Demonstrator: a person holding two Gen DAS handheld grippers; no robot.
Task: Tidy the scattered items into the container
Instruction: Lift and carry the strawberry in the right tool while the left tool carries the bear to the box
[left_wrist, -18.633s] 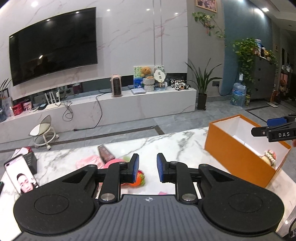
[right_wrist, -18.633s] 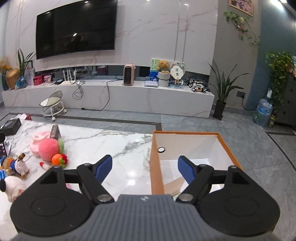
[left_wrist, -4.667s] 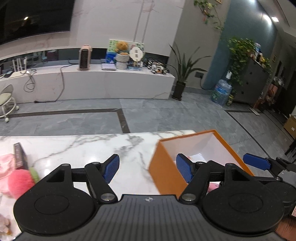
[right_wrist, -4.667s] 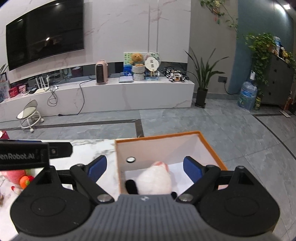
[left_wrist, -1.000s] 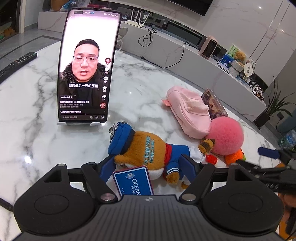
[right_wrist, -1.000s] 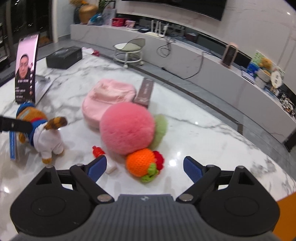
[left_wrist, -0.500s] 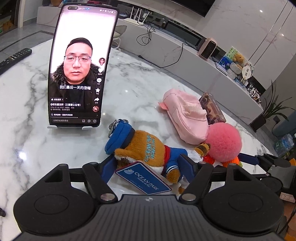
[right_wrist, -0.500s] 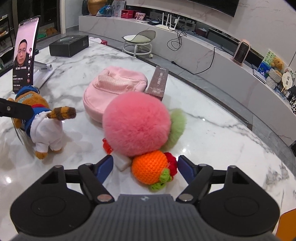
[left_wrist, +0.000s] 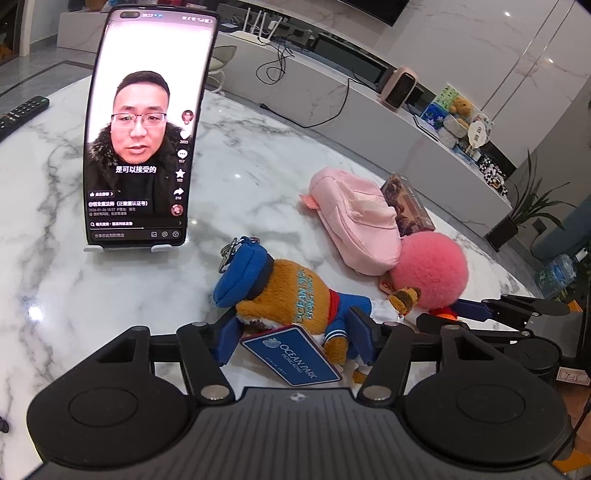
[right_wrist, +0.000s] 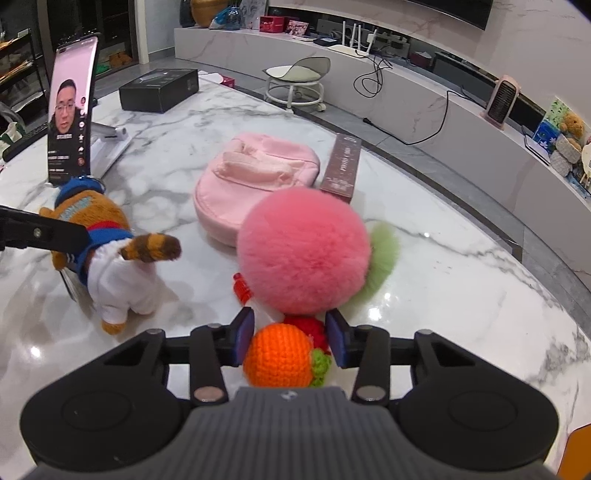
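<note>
A brown plush toy (left_wrist: 295, 291) with a blue cap and a blue tag lies on the marble table (left_wrist: 48, 280). My left gripper (left_wrist: 295, 338) is closed around its body, pads touching both sides. The toy also shows in the right wrist view (right_wrist: 107, 251). My right gripper (right_wrist: 290, 338) is closed around an orange crochet toy (right_wrist: 279, 358) with red and green parts. A pink fluffy ball (right_wrist: 303, 247) lies just beyond it, also in the left wrist view (left_wrist: 428, 269). The orange container shows only as a corner (right_wrist: 578, 454) at the lower right.
A pink pouch (right_wrist: 255, 177) and a brown slim box (right_wrist: 341, 168) lie behind the ball. A phone on a stand (left_wrist: 144, 129) stands upright at the left. A black box (right_wrist: 159, 88) sits at the table's far edge. A remote (left_wrist: 22, 112) lies far left.
Both grippers have moved forward and narrowed: the left onto the brown plush toy, the right onto the orange crochet toy. The plush toy's blue tag has shifted.
</note>
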